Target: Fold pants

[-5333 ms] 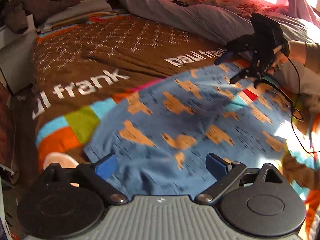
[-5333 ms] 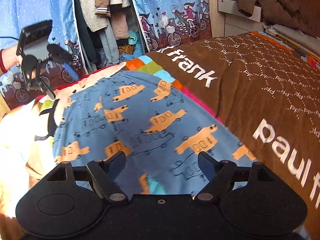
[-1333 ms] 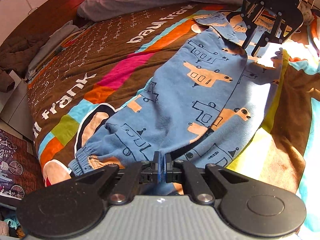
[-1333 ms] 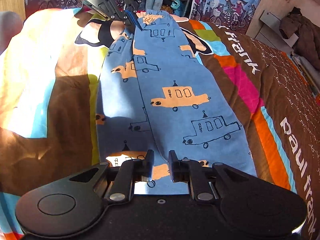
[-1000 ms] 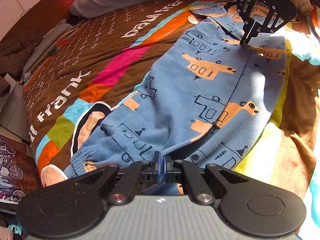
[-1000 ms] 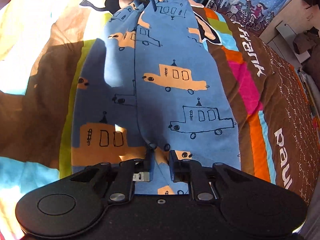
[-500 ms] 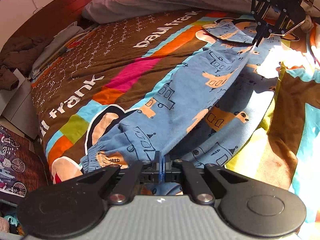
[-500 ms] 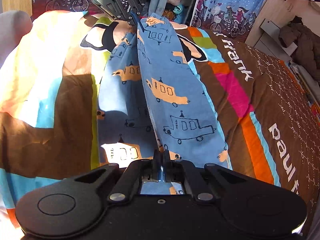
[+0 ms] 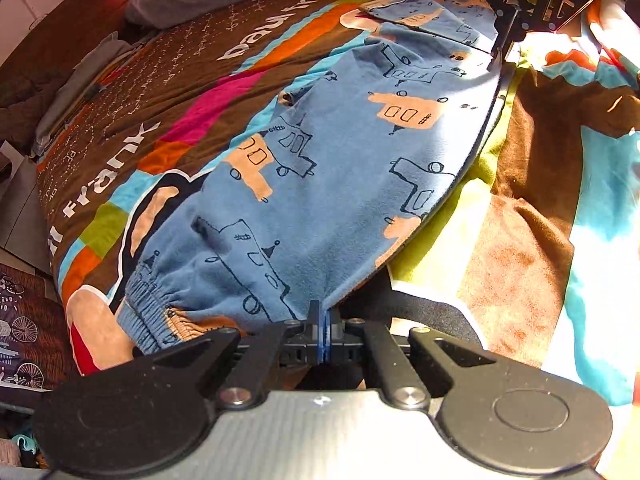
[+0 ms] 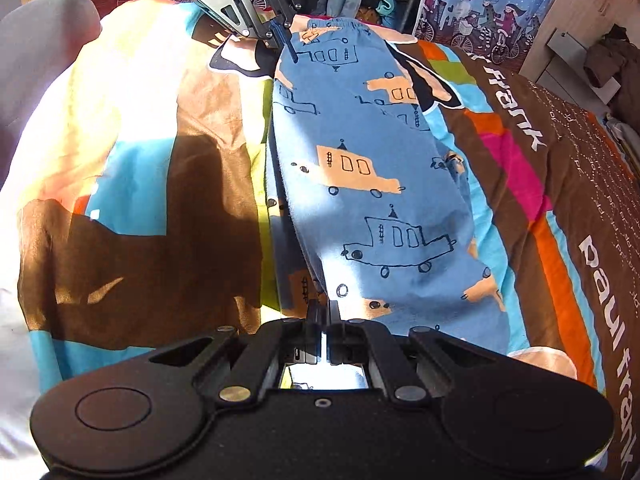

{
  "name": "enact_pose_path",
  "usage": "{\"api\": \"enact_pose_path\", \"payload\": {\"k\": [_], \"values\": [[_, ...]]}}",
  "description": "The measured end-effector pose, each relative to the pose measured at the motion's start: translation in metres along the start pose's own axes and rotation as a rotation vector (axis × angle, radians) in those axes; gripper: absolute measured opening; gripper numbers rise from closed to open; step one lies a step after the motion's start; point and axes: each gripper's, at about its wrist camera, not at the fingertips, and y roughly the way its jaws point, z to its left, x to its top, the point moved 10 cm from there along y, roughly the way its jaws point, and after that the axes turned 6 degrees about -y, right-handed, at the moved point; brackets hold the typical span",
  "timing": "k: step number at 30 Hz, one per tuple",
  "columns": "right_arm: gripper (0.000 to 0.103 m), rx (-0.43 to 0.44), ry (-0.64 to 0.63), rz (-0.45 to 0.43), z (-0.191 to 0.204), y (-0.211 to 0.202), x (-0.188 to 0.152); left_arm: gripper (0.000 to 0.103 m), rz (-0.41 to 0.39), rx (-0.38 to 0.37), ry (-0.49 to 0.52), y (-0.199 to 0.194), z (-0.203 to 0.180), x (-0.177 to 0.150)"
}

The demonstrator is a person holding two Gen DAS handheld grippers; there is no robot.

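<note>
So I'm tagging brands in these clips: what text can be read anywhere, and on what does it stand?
"paul frank": large white letters on the brown bedspread, printed more than once.
Rows of tiny white lettering on the same bedspread: too small to read.
Blue pants: car drawings only, no words.

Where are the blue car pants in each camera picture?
Left wrist view: the pants stretch from the left claw at bottom middle up to the right claw at top right.
Right wrist view: the pants run from the right claw at bottom middle up to the left claw at top.
Shared landmark: the "paul frank" blanket.
</note>
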Motion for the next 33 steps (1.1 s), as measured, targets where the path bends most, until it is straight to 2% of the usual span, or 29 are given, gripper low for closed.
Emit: {"api": "enact_pose_path", "payload": {"k": [2,5,7,9,12,14,16,17,18,20,23,25,26,27,29,33], "values": [[0.002,0.011,0.013,0.017,0.001,0.007,-0.004,0.002,0.004,0.004,0.006,0.002,0.000,0.000],[0.012,0.041,0.050,0.024,0.001,0.006,-0.004,0.006,0.018,0.000,0.023,-0.004,0.000,-0.002],[0.023,0.065,0.078,0.011,0.002,-0.001,-0.002,0.011,0.026,-0.002,0.026,-0.008,0.000,-0.005],[0.026,0.081,0.109,-0.017,0.002,-0.010,0.002,0.013,0.037,-0.012,0.017,-0.013,-0.001,-0.009],[0.027,0.094,0.189,-0.069,-0.006,-0.015,0.009,0.014,0.021,-0.047,-0.050,-0.026,0.001,-0.008],[0.028,0.082,0.244,-0.103,-0.015,-0.015,0.014,0.015,-0.025,-0.074,-0.116,-0.035,0.004,0.000],[0.032,0.080,0.296,-0.120,-0.022,-0.009,0.015,0.027,-0.054,-0.089,-0.151,-0.039,0.005,0.007],[0.033,0.096,0.321,-0.115,-0.022,-0.003,0.012,0.038,-0.054,-0.083,-0.148,-0.039,0.004,0.008],[0.036,0.114,0.337,-0.091,-0.021,0.004,0.006,0.043,-0.043,-0.072,-0.136,-0.037,0.004,0.008],[0.039,0.130,0.341,-0.022,-0.016,0.013,-0.011,0.043,-0.019,-0.060,-0.113,-0.034,0.001,0.005],[0.043,0.138,0.398,-0.049,-0.018,-0.009,-0.027,0.043,-0.043,-0.083,-0.156,-0.037,0.000,0.009],[0.058,0.110,0.445,-0.085,-0.028,-0.031,-0.037,0.043,-0.080,-0.111,-0.194,-0.039,-0.003,0.023],[0.060,0.091,0.464,-0.095,-0.034,-0.040,-0.043,0.047,-0.103,-0.127,-0.208,-0.039,-0.007,0.034],[0.063,0.072,0.478,-0.094,-0.039,-0.046,-0.050,0.055,-0.123,-0.145,-0.213,-0.038,-0.012,0.046],[0.063,0.025,0.490,-0.071,-0.054,-0.055,-0.065,0.064,-0.159,-0.168,-0.182,-0.032,-0.027,0.072],[0.065,-0.085,0.500,-0.021,-0.092,-0.062,-0.088,0.068,-0.158,-0.183,-0.084,-0.007,-0.058,0.112]]}}
